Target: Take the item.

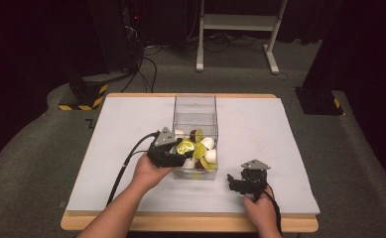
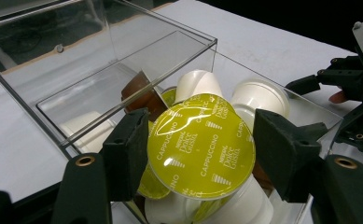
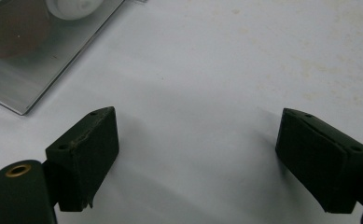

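Yellow-lidded cappuccino capsule (image 2: 201, 145) pinched between the left gripper's (image 1: 179, 150) jaws, held at the near left rim of the clear box (image 1: 195, 101), other capsules (image 1: 208, 148) heaped in its near end, far end bare, right gripper (image 3: 198, 161) spread wide over open white table (image 1: 260, 124) just right of the box's corner.

The left forearm comes in from the table's near edge and slants toward its middle, the left hand (image 1: 148, 171) wrapped round the left gripper (image 1: 179, 150), whose jaws stand a little apart and press on both sides of a round yellow capsule (image 2: 201, 145). The right hand (image 1: 260, 202) rests by the near right corner, gripping the right gripper (image 1: 235, 182), jaws spread wide just over the table, nothing between them.
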`<act>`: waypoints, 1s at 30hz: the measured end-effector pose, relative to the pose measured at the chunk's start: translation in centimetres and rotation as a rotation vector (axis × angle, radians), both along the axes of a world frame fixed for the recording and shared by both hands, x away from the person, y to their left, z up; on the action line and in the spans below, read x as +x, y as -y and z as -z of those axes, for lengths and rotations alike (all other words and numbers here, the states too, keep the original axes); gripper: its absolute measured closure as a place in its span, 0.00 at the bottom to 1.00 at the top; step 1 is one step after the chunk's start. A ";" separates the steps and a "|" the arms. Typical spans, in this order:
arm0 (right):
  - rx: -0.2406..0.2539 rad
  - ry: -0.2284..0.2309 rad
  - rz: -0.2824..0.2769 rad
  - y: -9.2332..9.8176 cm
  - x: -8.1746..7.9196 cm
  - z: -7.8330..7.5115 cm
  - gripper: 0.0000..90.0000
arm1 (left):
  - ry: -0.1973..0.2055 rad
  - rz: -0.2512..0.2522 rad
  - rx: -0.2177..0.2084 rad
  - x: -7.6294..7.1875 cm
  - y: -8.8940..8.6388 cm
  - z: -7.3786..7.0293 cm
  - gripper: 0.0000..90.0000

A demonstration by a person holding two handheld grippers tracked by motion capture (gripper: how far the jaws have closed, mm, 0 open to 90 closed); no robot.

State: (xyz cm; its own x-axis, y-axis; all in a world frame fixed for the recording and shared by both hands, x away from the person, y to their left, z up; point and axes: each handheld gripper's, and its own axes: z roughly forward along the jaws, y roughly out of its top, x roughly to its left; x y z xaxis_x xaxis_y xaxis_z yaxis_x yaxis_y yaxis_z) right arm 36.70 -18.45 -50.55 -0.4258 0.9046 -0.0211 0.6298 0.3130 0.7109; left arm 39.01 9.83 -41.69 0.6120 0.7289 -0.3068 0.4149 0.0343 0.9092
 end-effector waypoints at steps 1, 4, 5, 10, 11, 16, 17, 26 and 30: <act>0.000 0.000 0.000 0.0 0.0 0.0 0.15 | 0.002 -0.002 -0.003 -0.1 -0.2 -0.2 0.42; 0.000 0.000 0.000 0.0 0.0 0.0 0.15 | 0.004 -0.014 -0.021 -0.2 -0.4 -0.4 0.42; 0.000 0.000 0.000 0.0 0.0 0.0 0.15 | 0.003 -0.016 -0.026 -0.2 -0.4 -0.5 0.42; 0.001 0.000 0.000 0.0 0.0 0.0 0.15 | 0.015 -0.021 -0.021 -0.3 -1.0 -0.9 0.42; 0.000 0.000 0.000 0.0 0.0 0.0 0.15 | 0.016 -0.021 -0.022 -0.3 -1.1 -0.9 0.42; 0.000 -0.001 0.000 0.0 0.0 0.0 0.15 | 0.022 -0.028 -0.029 -0.5 -1.7 -1.3 0.42; 0.000 -0.001 0.000 0.0 0.0 0.0 0.15 | 0.025 -0.025 -0.025 -0.4 -1.9 -1.3 0.42; 0.000 -0.001 0.000 0.0 0.0 0.0 0.15 | 0.035 -0.052 -0.040 -0.5 -3.1 -1.7 0.42; 0.000 -0.001 -0.001 0.0 0.0 0.0 0.15 | 0.040 -0.062 -0.042 -0.5 -3.7 -1.9 0.42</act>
